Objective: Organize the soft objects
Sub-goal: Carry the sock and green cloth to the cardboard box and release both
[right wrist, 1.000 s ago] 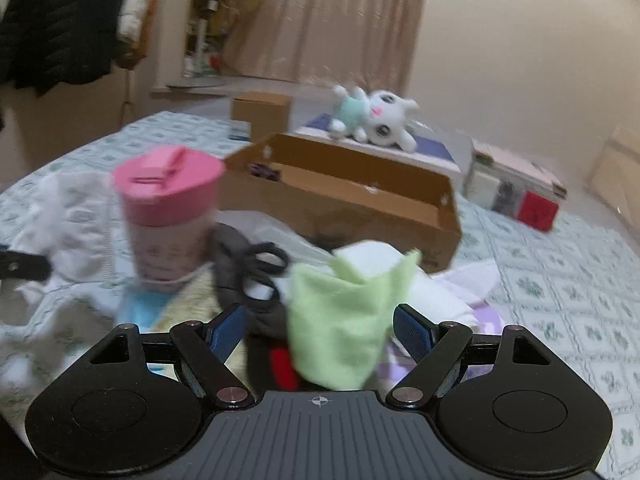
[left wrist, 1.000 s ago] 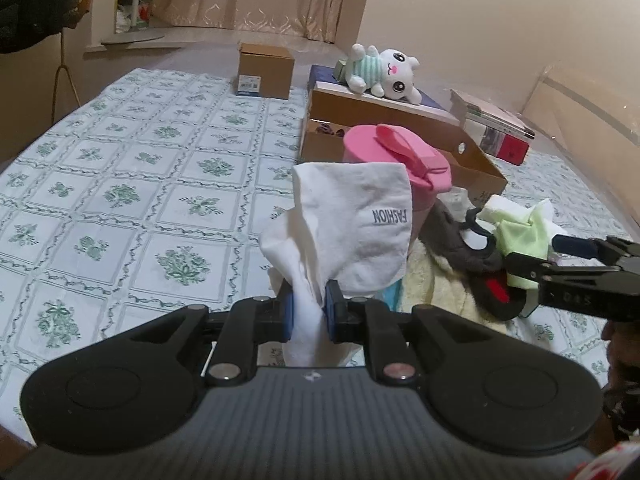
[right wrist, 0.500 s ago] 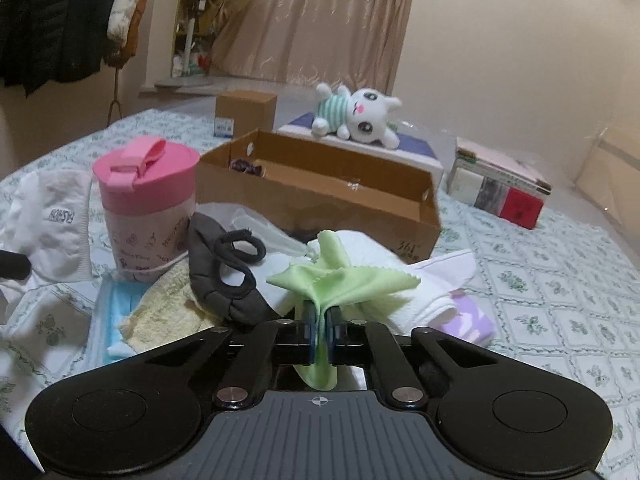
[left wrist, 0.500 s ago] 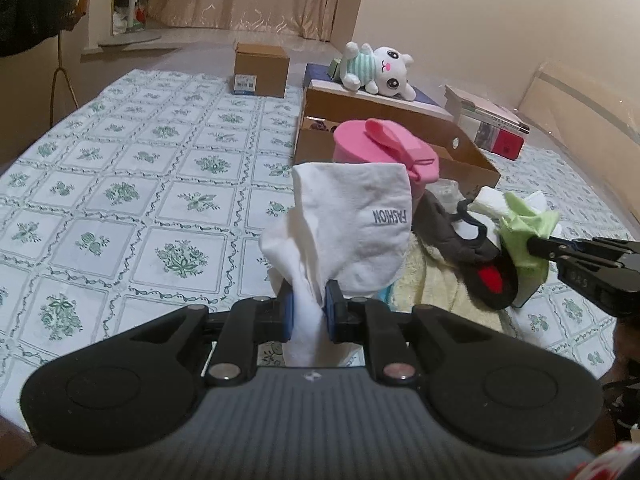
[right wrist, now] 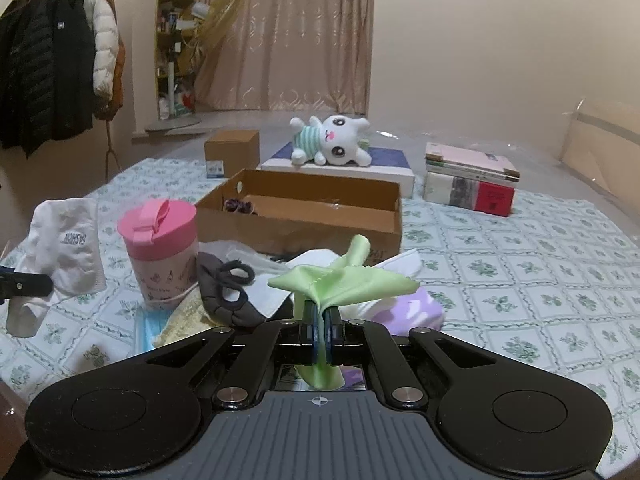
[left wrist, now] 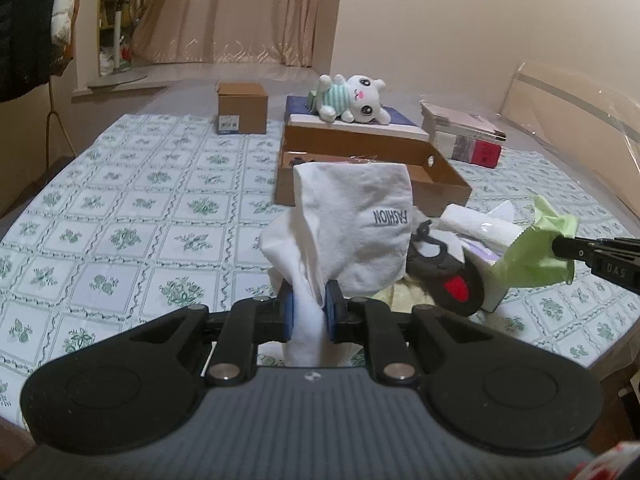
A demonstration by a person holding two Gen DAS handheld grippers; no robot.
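The surface [left wrist: 120, 208], spread with a white cloth printed in green floral squares, sat in a beige bedroom with drawn curtains, and carried an open brown cardboard box [right wrist: 304, 216], a white plush bunny in a striped top [right wrist: 332, 142] behind it and a pink-lidded plastic cup [right wrist: 160, 252] beside a heap of soft things. A second before, our right claw [right wrist: 320, 334] had stood wide around the light green microfibre cloth [right wrist: 344, 280]; half a second later it had pinched the cloth, and now it had lifted it off the heap, the cloth fanning out above closed jaws. We judged that both hands were loaded and the next step was carrying to the box. Our left claw [left wrist: 310, 312] had stayed clamped on the white sock printed FASHION [left wrist: 356, 228], which stood up above the jaws with its loose end hanging below. We held the left claw level, facing the box; from its view the right claw reached in from the right, roughly level, the green cloth hanging off its tip above the dark grey fabric piece with a red patch [left wrist: 444, 276].
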